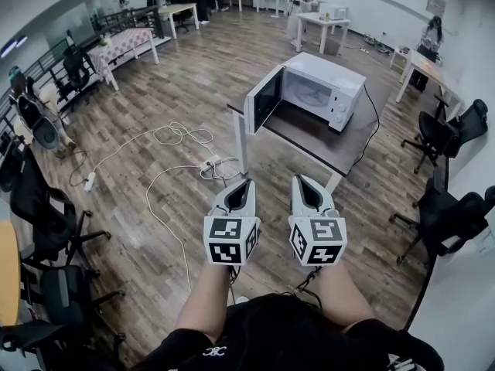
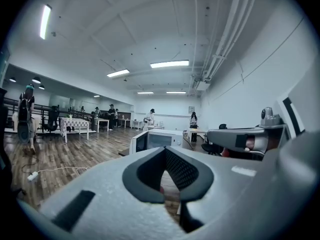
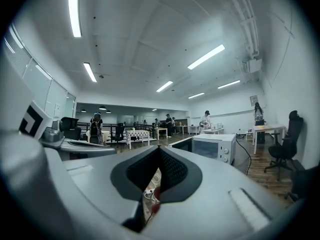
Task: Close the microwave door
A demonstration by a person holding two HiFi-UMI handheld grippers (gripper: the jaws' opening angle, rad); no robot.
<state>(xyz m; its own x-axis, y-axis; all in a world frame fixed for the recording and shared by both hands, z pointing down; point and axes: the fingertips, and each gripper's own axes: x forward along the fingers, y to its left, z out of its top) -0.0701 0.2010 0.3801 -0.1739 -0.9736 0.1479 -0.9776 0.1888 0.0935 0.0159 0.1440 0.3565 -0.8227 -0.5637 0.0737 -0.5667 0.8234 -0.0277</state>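
Note:
A white microwave (image 1: 321, 91) stands on a dark table (image 1: 340, 149) ahead of me, its door (image 1: 263, 99) swung open to the left. My left gripper (image 1: 246, 182) and right gripper (image 1: 302, 180) are held side by side over the floor, well short of the table, both shut with nothing between the jaws. In the left gripper view the microwave (image 2: 161, 139) shows just past the shut tips (image 2: 165, 149), with the open door (image 2: 140, 143) on its left. In the right gripper view the microwave (image 3: 216, 146) sits right of the tips (image 3: 159, 148), door (image 3: 181, 144) ajar.
A power strip with looping cables (image 1: 209, 163) lies on the wood floor left of the table leg. Black office chairs (image 1: 445, 130) stand to the right and several more (image 1: 46, 238) on the left. White tables (image 1: 321, 25) and people are at the far end.

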